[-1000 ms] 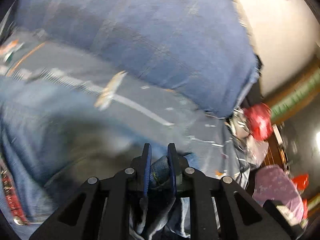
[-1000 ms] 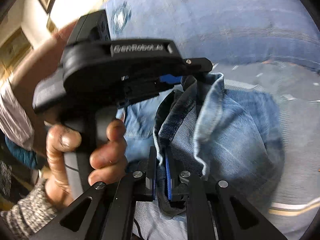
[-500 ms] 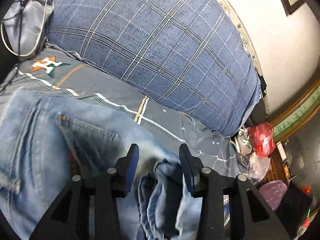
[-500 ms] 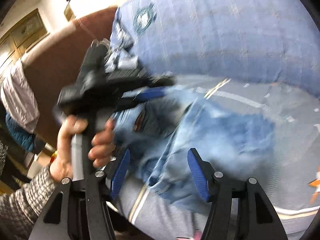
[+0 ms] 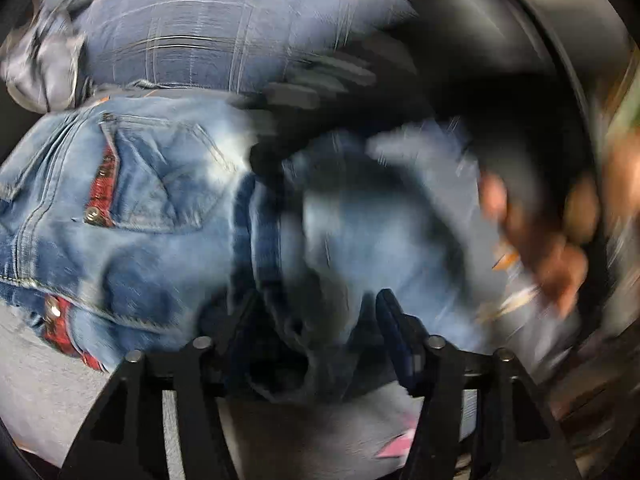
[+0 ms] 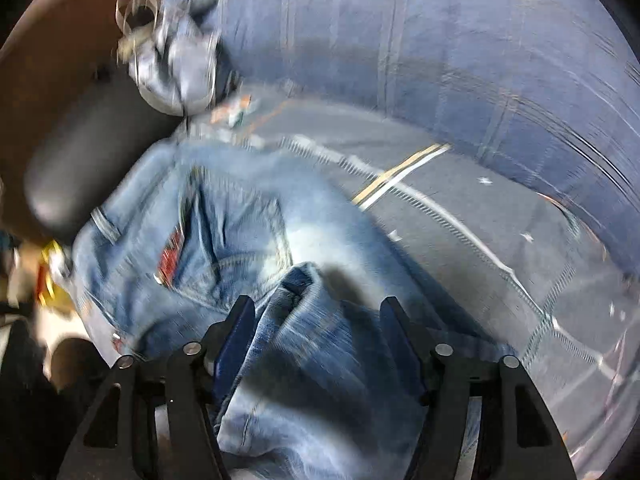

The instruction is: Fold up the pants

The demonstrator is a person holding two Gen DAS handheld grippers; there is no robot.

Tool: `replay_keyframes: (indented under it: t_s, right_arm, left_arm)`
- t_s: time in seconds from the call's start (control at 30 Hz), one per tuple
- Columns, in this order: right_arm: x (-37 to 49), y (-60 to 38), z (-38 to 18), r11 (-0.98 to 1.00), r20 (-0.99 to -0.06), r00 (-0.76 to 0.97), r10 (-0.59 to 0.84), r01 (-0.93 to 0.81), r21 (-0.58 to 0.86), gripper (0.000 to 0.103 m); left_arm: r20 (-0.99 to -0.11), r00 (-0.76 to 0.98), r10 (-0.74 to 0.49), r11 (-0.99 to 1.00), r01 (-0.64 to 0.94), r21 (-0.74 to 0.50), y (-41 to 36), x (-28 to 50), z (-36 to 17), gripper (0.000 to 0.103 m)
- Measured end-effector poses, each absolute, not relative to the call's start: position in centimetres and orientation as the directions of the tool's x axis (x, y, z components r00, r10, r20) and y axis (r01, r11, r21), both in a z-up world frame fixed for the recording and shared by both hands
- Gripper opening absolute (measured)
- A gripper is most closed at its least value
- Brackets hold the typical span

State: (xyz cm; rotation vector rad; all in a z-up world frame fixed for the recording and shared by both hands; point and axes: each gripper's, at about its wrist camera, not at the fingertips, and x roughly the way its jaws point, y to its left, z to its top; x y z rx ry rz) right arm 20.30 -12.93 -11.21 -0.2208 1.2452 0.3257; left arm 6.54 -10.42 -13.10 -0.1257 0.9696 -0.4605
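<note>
Both sets of jaws stand apart, gripping nothing. The left gripper [image 5: 316, 320] hangs over a bunched fold of the jeans [image 5: 168, 208]; the right gripper [image 6: 316, 320] sits over the leg hem end, cloth lying loose between its fingers.

The jeans lie on the bed sheet [image 6: 460, 216], waist and back pocket [image 5: 160, 176] facing up, legs doubled back toward the seat. A plaid pillow [image 6: 440, 40] sits just behind.

Risks, as I judge them:
- The folded-over layer near the left gripper looks lumpy, not flat. With neither gripper pinning it, stiff denim may spring open or slide off the stack.
- The hem edge in the right view stands up in a ridge. Pressing or re-gripping there would likely catch one layer only and drag the fold askew.
- The soft bed gives no firm backing for a crease.
- Both views are heavily smeared, so edge alignment can't be checked.

View differences:
- The left view shows the person's right hand [image 5: 540, 240] on a dark handle close over the jeans, plus red trim at the pocket and waistband; the hand is absent from the right view.
- The right view shows the sheet's stripe pattern, crumpled grey cloth [image 6: 180, 64] by the pillow, and a dark rounded object [image 6: 88, 160] at the left, which I can't identify.
</note>
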Motion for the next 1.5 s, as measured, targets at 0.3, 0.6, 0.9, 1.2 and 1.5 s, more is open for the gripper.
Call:
replay_keyframes:
  t_s: [0.3, 0.6, 0.9, 1.2, 1.5]
  right_arm:
    - [19.8, -10.2, -15.6, 0.913, -0.971, 0.211, -0.11, -0.365, -0.182, 0.047]
    - [20.9, -12.1, -10.8, 0.951, -0.944, 0.314, -0.104, -0.246, -0.187, 0.018]
    - [23.1, -13.7, -10.2, 0.967, -0.94, 0.282, 0.194, -0.216, 0.134, 0.051]
    - [31.6, -14.5, -11.5, 0.978, -0.938, 0.276, 0.209, -0.08, 0.194, 0.056]
    - [31.4, -11.2, -15.6, 0.974, -0.974, 0.125, 0.187, -0.153, 0.167, 0.001]
  left_arm:
    - [-0.77, 0.486, -0.414, 0.905, 0.31, -0.291, -10.6, 4.7, -14.6, 0.022]
    - [-0.746, 0.512, -0.426, 0.904, 0.263, -0.336, -8.3, 7.7, -12.4, 0.021]
    - [-0.734, 0.397, -0.551, 0.834, 0.306, -0.46, -3.2, 5.8, -10.3, 0.026]
    - [-0.811, 0.475, -0.342, 0.934, 0.071, -0.351, -0.1, 11.1, -13.1, 0.027]
    - [-0.767, 0.594, -0.244, 0.969, 0.173, -0.174, -2.2, 7.7, -13.4, 0.023]
